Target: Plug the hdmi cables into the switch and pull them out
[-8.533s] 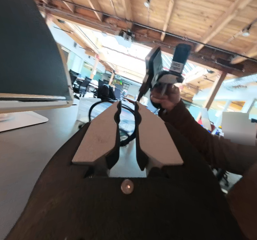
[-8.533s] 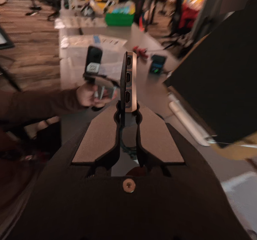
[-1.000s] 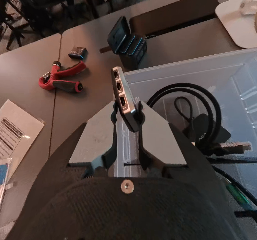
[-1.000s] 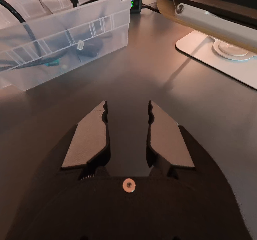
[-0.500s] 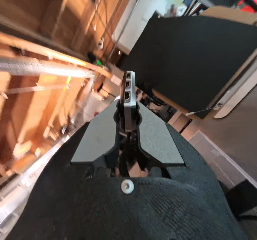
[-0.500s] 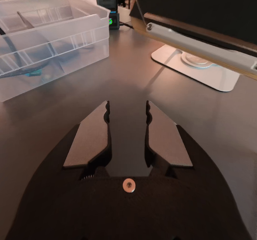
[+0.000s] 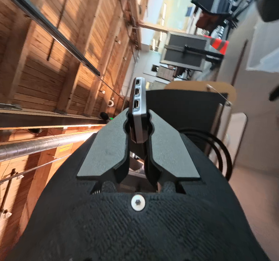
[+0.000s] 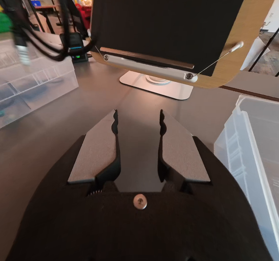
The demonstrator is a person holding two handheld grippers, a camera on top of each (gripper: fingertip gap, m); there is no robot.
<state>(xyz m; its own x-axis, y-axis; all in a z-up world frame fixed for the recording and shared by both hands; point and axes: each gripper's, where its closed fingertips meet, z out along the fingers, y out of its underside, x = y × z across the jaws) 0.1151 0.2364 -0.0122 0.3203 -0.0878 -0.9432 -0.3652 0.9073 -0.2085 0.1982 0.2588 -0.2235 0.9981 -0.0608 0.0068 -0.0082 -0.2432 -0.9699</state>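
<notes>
We hold the switch up

Our left gripper [image 7: 138,117] fingers pinch the grey switch [image 7: 138,101], its three ports at 12 o'clock. Our right gripper [image 8: 138,114] fingers are spread over the worktop [image 8: 75,117]; black cables [image 8: 49,48] hang at 10 o'clock.

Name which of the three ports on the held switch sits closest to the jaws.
The lowest port on the grey switch, just above where the left gripper clamps it; the other two sit higher toward its free end.

Grey switch [image 7: 138,96] upright, three ports empty; black cables [image 8: 49,48] dangling.
</notes>
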